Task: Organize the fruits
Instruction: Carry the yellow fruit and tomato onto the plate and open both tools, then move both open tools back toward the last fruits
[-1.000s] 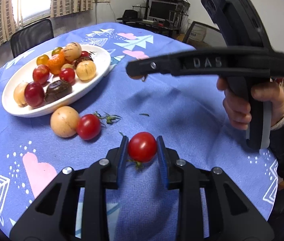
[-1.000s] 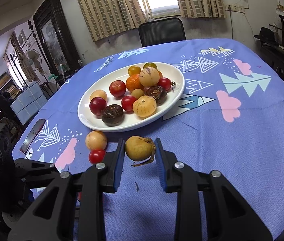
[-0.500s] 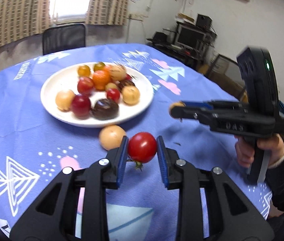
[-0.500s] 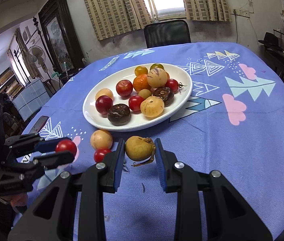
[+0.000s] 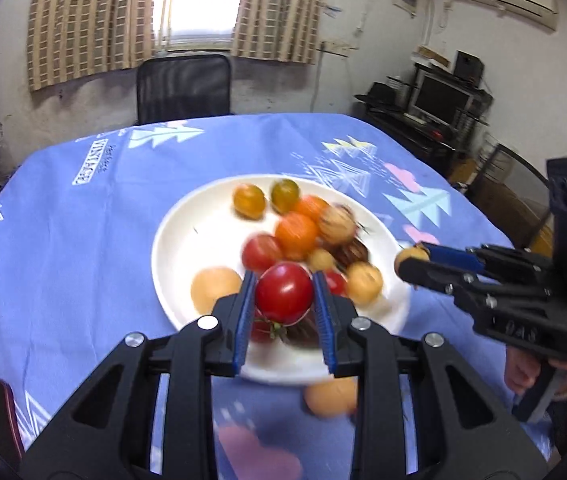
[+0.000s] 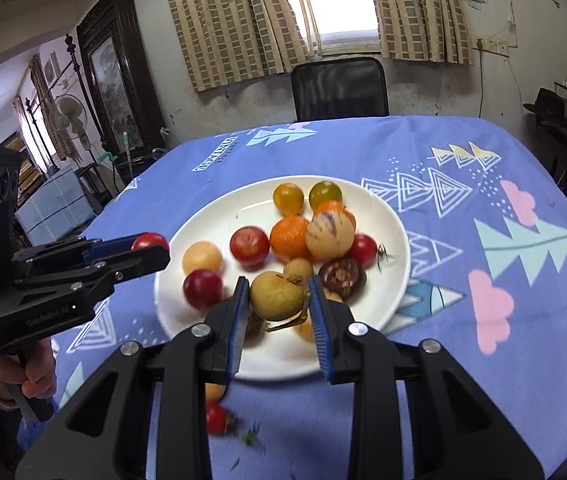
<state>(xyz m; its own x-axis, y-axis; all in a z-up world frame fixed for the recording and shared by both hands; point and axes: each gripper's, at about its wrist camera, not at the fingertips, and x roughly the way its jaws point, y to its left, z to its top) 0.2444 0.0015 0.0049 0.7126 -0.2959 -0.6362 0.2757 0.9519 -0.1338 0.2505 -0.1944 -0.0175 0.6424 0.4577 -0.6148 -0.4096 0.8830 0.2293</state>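
Blue tablecloth (image 6: 483, 152): left fingers (image 5: 246, 304) grip tomato (image 5: 284, 293), right fingers (image 6: 239, 304) grip tan fruit (image 6: 276, 295); right view alone shows fan (image 6: 68, 114).

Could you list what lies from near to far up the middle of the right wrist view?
Right tongs gripping the tan fruit → orange fruit → yellow tomato → far rim of the white plate → blue tablecloth → black chair → window.

Fruits (image 6: 289, 236) lie in the plate (image 6: 387, 216) — chair (image 6: 339, 88) behind the table (image 6: 483, 344).
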